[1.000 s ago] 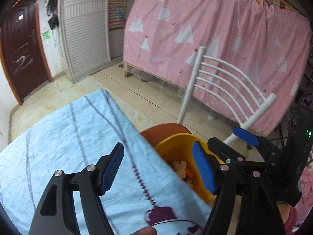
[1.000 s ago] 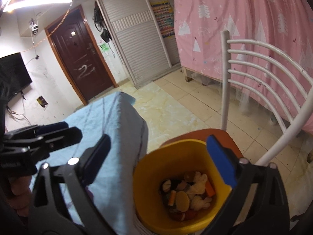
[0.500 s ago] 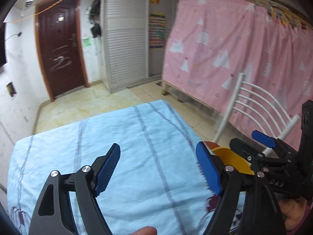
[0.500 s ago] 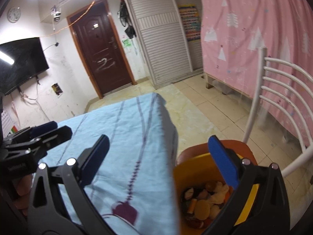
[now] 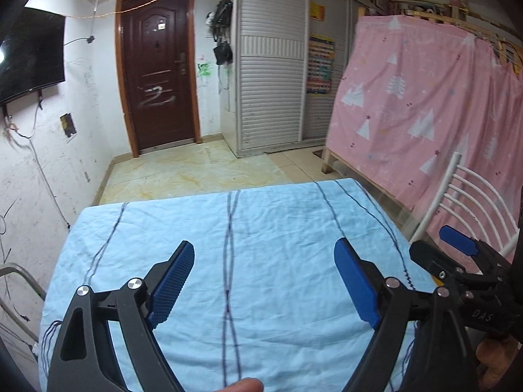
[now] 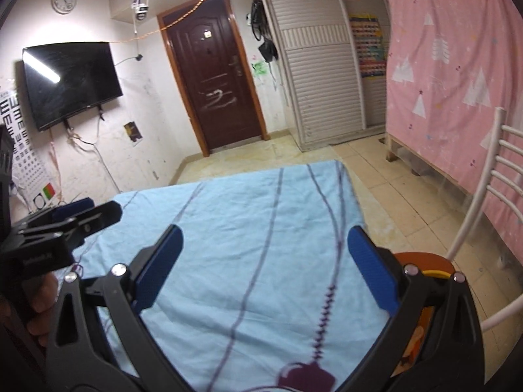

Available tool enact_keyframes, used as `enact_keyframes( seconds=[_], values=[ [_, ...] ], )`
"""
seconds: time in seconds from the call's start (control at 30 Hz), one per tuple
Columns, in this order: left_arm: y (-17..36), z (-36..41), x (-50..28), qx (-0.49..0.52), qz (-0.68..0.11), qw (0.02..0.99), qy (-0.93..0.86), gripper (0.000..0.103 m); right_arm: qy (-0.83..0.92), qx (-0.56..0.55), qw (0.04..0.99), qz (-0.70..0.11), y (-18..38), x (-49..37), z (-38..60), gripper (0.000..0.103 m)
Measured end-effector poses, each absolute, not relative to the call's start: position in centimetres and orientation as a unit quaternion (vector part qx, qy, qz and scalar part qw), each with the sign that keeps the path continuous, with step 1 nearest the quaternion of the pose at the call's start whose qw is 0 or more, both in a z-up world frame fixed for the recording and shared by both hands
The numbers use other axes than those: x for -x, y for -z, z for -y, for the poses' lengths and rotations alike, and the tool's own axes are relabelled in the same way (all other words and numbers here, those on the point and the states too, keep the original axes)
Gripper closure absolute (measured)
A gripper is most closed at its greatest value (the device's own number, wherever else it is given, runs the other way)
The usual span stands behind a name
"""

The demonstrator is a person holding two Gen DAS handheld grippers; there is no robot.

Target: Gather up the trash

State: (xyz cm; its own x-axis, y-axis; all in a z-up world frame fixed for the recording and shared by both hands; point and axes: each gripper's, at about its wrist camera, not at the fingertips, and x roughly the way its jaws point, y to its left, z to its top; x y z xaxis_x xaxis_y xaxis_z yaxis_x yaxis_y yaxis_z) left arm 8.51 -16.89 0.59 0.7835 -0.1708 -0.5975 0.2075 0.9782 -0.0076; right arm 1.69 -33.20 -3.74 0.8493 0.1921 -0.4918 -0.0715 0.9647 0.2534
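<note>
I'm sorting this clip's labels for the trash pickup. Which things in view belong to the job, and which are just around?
Part of the job:
- left gripper, jaws opening, nothing between them
- right gripper, jaws open, empty
- yellow bin, only its rim showing
- blue tablecloth, no trash visible on it

Just around:
- white chair
- pink curtain
- door
- television

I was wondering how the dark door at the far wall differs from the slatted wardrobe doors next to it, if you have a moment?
The door is dark reddish-brown with raised panels, while the wardrobe doors are pale grey with fine horizontal slats. The door has an orange-brown frame and pale scribbles across its middle; the wardrobe doors show no such marks, though dark bags hang beside their left edge. The door has a metal handle; none is visible on the wardrobe doors. Both are shut.
</note>
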Motion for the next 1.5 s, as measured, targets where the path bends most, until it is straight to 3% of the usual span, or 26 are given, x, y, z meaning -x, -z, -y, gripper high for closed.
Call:
enact_keyframes(
  seconds=[0.5, 1.5],
  values=[
    [-1.0, 11.1, -8.8, 0.000, -0.307, 0.951, 0.044, 0.024, -0.106, -0.092, 0.954, -0.266, 3.1, -3.0, 28.4, 0.006],
    [-0.7, 8.7, -9.4, 0.019, -0.311, 0.950, 0.029, 0.024, -0.108, -0.076, 0.954, -0.270, 3.1, -3.4, 26.8, 0.006]
  ],
)
